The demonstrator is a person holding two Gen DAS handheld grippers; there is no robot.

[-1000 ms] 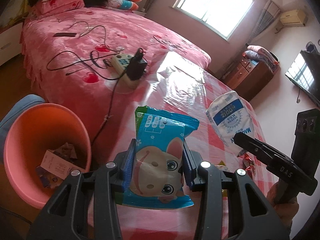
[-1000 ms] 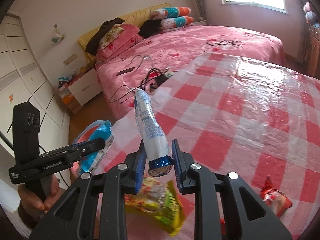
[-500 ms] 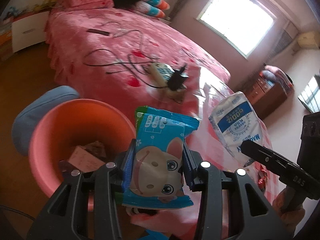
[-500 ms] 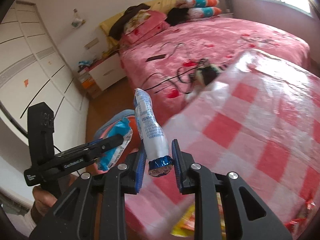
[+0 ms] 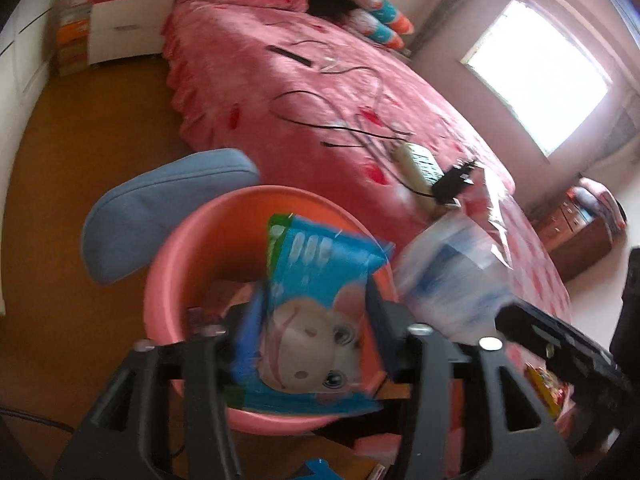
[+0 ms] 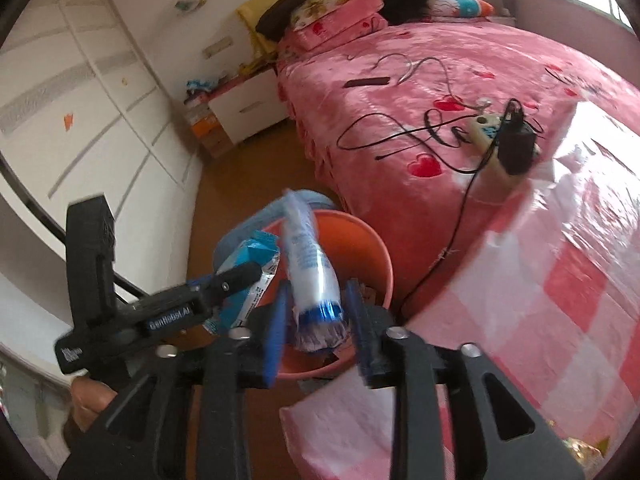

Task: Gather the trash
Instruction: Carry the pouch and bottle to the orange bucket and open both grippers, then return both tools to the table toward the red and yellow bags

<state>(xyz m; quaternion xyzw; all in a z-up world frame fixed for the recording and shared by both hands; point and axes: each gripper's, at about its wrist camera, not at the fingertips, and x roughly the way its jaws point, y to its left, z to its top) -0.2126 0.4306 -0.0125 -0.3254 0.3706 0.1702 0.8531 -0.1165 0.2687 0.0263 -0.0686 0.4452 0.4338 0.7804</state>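
Trash hangs over the pink bin [image 5: 168,264]. A blue wrapper [image 5: 316,320] sits between the left gripper's [image 5: 316,344] opening jaws, a white packet [image 6: 312,272] between the right gripper's [image 6: 316,328] opening jaws, both slipping loose. Some scraps lie inside already. More wrappers wait on the checked cloth [image 6: 560,300].

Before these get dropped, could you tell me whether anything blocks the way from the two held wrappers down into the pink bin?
Nothing visible does. The blue cartoon wrapper and the white-and-blue packet sit between opening jaws, over the pink bin, whose mouth is uncovered with only earlier trash inside.
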